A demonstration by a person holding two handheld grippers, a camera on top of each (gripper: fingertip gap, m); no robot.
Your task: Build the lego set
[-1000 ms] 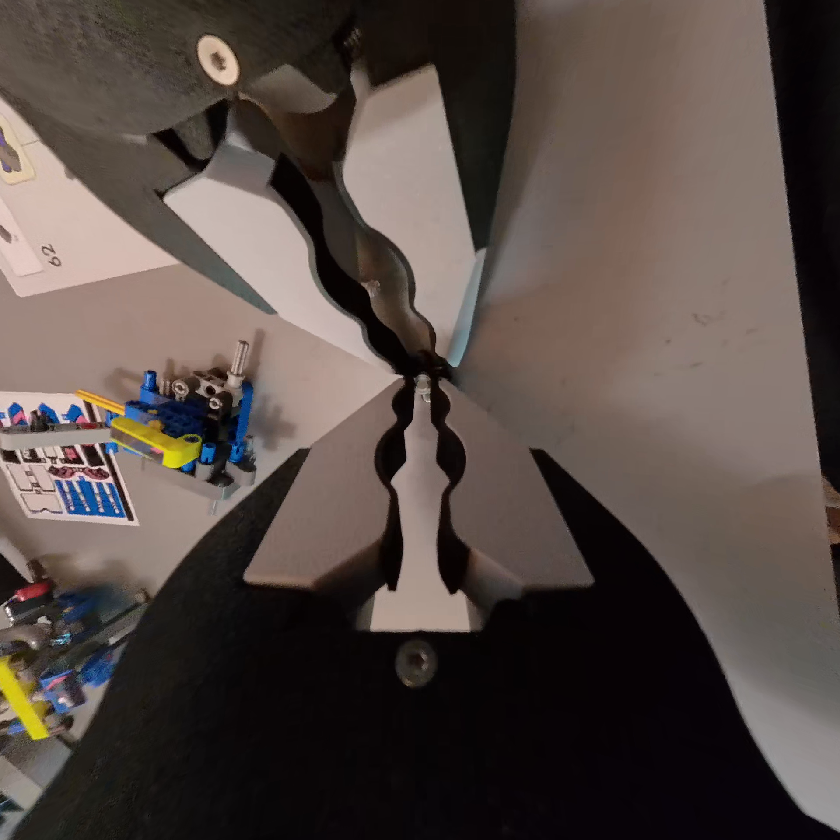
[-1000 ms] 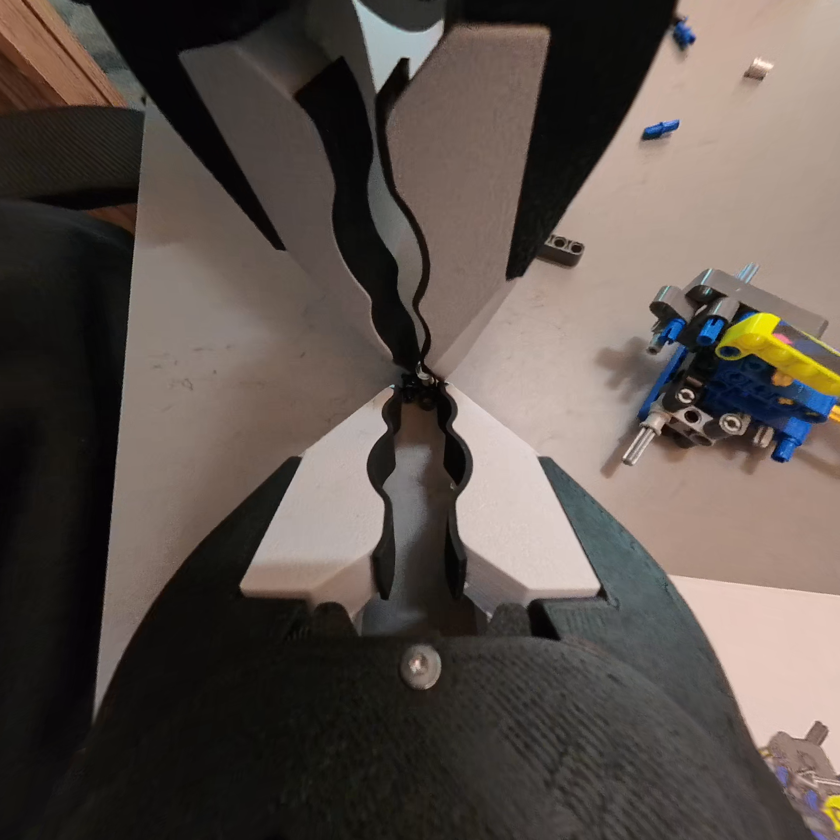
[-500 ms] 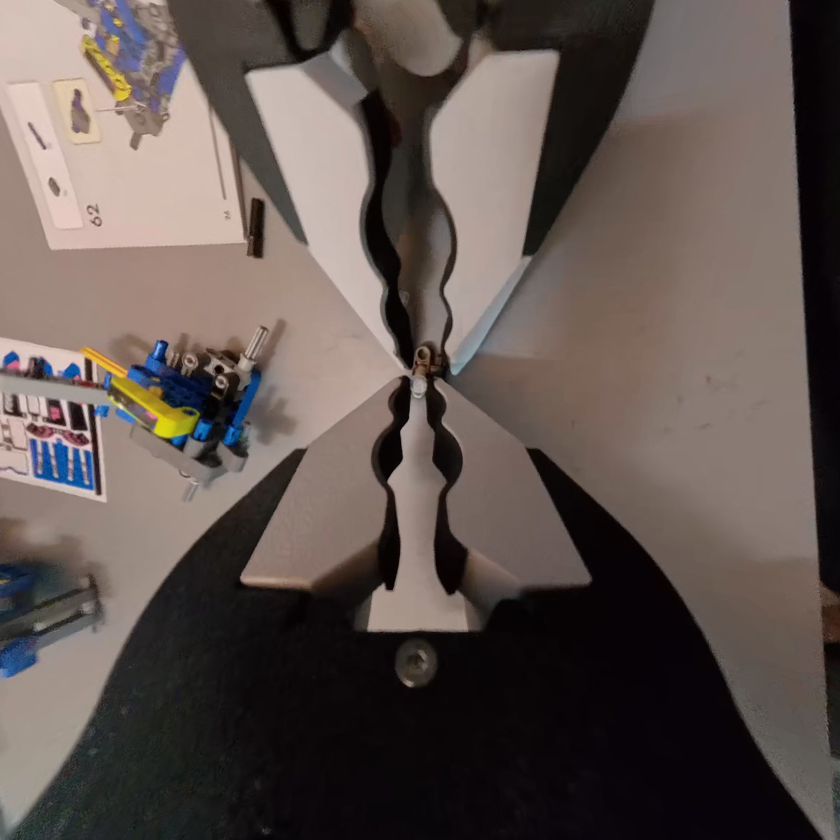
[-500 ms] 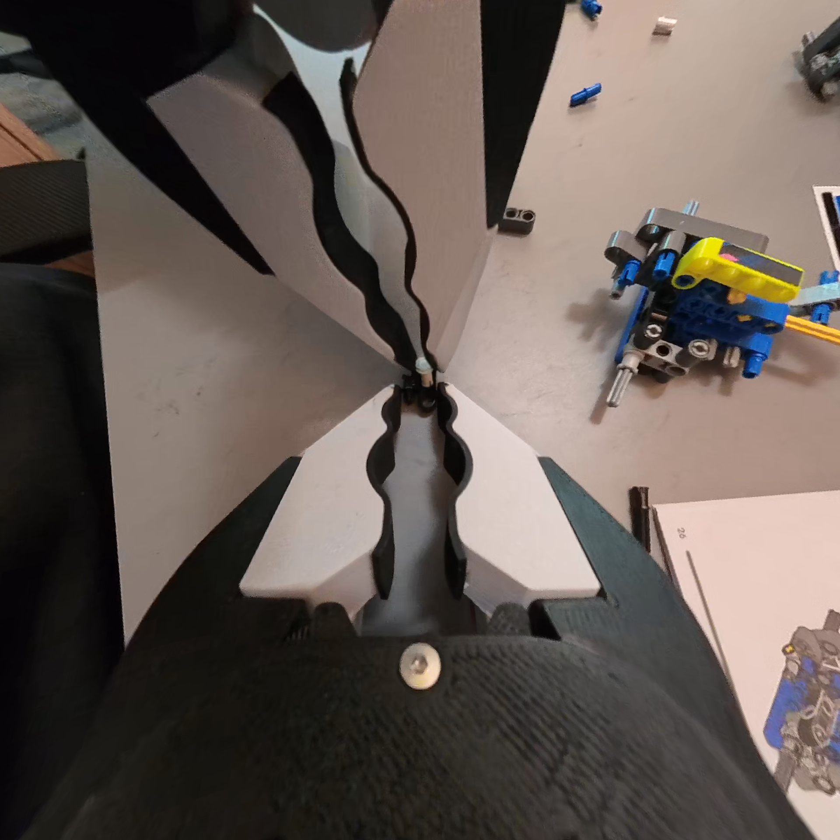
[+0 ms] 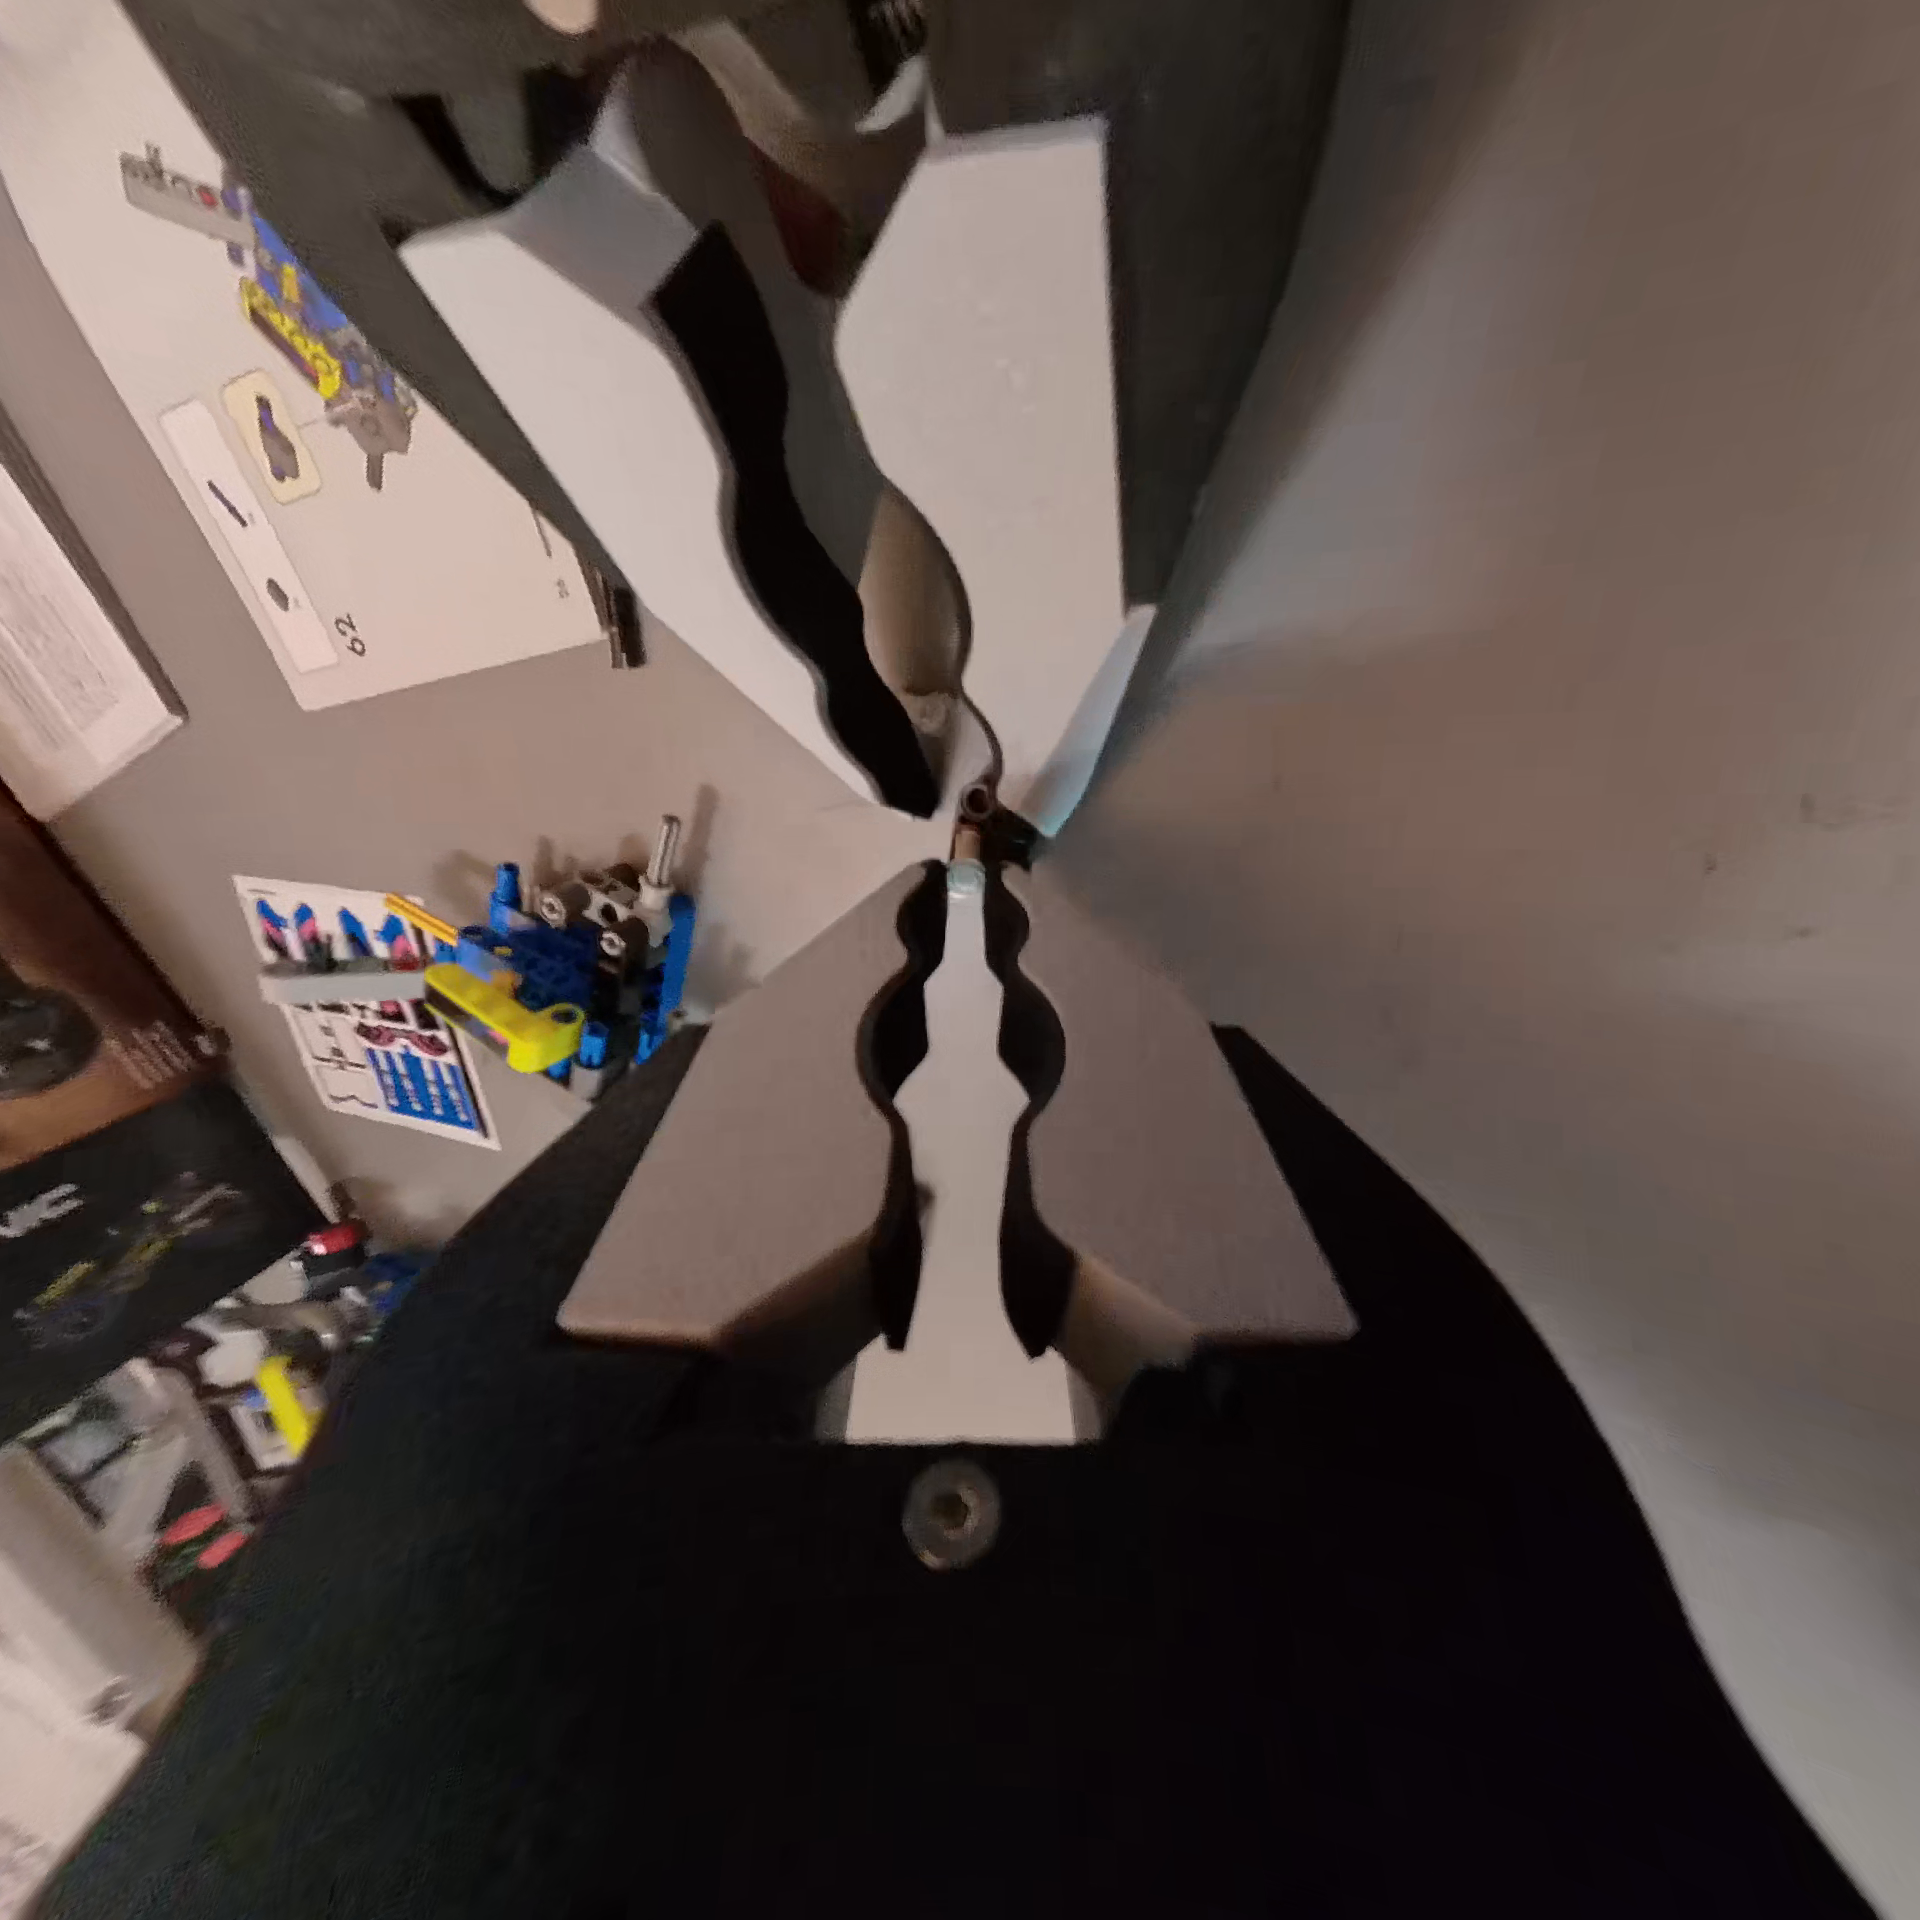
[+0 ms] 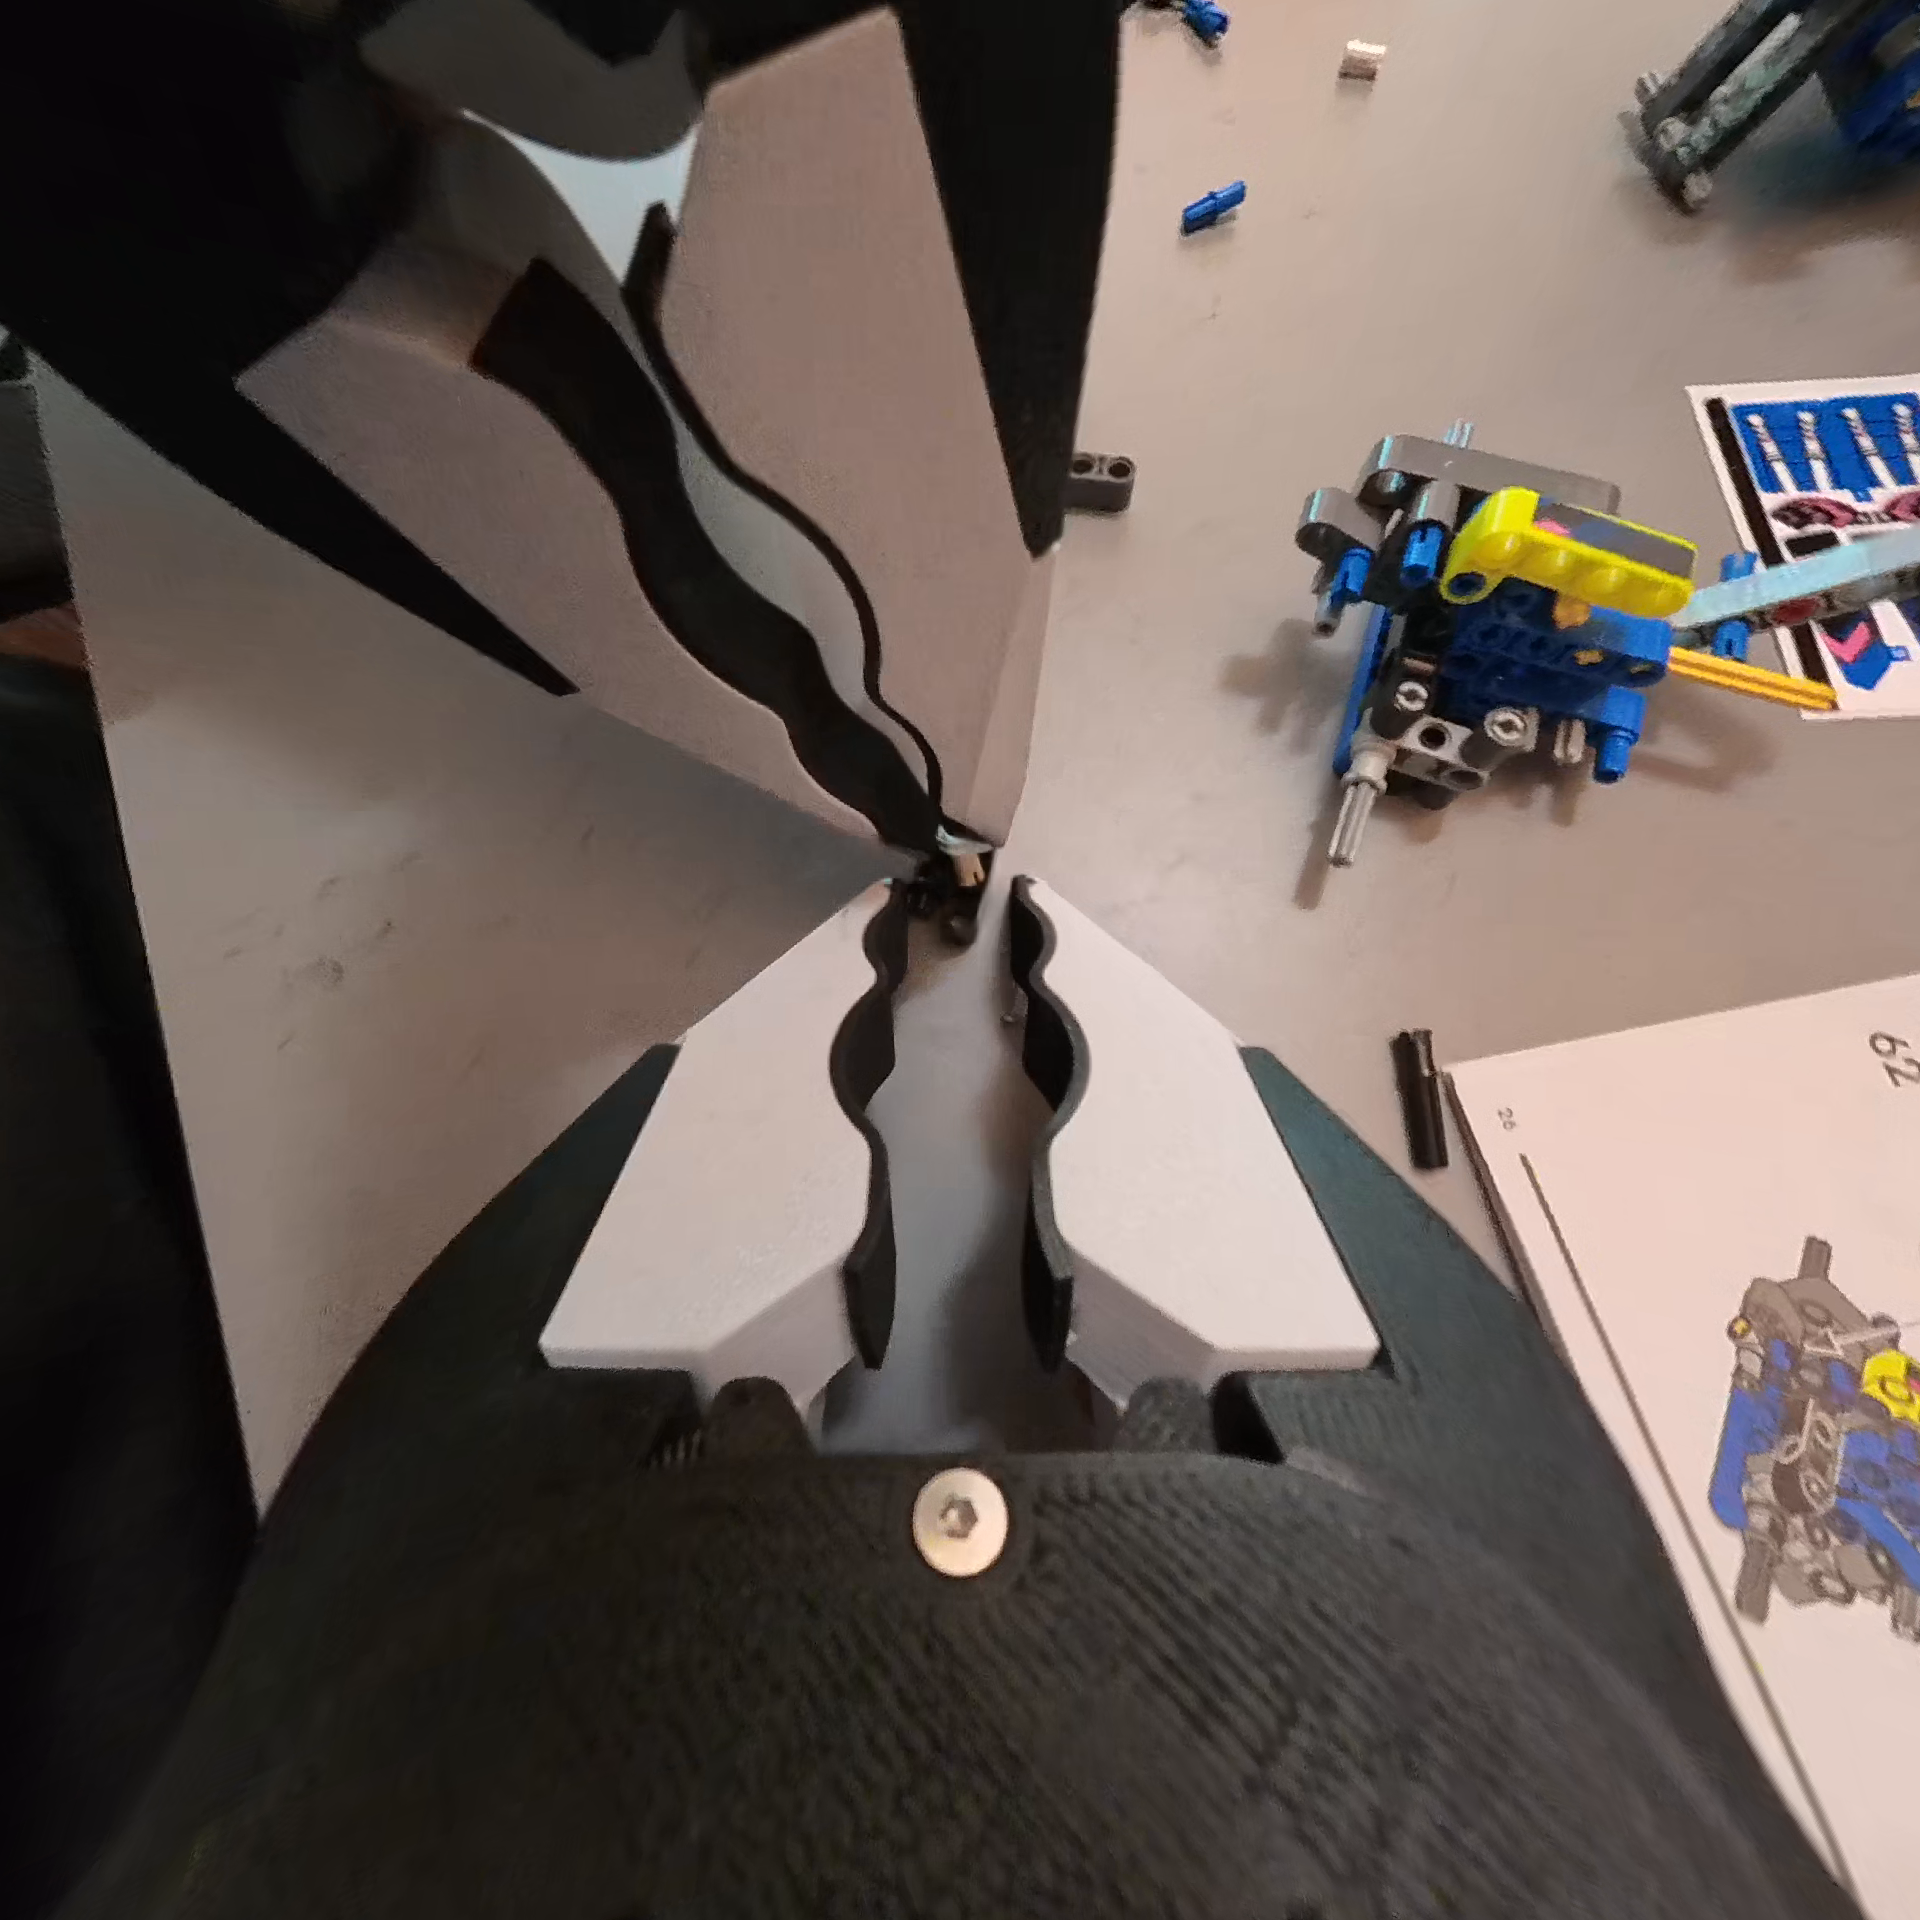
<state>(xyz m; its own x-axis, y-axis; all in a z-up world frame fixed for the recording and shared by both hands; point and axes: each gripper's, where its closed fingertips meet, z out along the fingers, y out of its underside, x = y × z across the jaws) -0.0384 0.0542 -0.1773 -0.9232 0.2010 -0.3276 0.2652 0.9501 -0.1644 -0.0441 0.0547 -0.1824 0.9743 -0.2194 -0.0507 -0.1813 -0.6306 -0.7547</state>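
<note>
The grey desk (image 6: 1351,935) holds an open instruction book (image 6: 1662,1195) and a sticker sheet (image 6: 1808,457). The half-built blue and yellow model (image 6: 1496,623) lies on the desk, off to the side, and neither tool touches it.

Your two tools meet tip to tip above the desk. Your left tool (image 5: 968,878) is clenched on a tiny pale pin (image 5: 964,883). Your right tool (image 6: 956,894) has its jaws a little apart, and a tiny dark piece (image 6: 940,914) sits against one of them. I cannot tell if that piece is really gripped.

It looks like you are joining these two tiny parts in the air. The pin's end is right at the dark piece. Next, I think you need to line the pin up straight with the hole and push gently, holding the dark piece firmly so it does not slip out.
</note>
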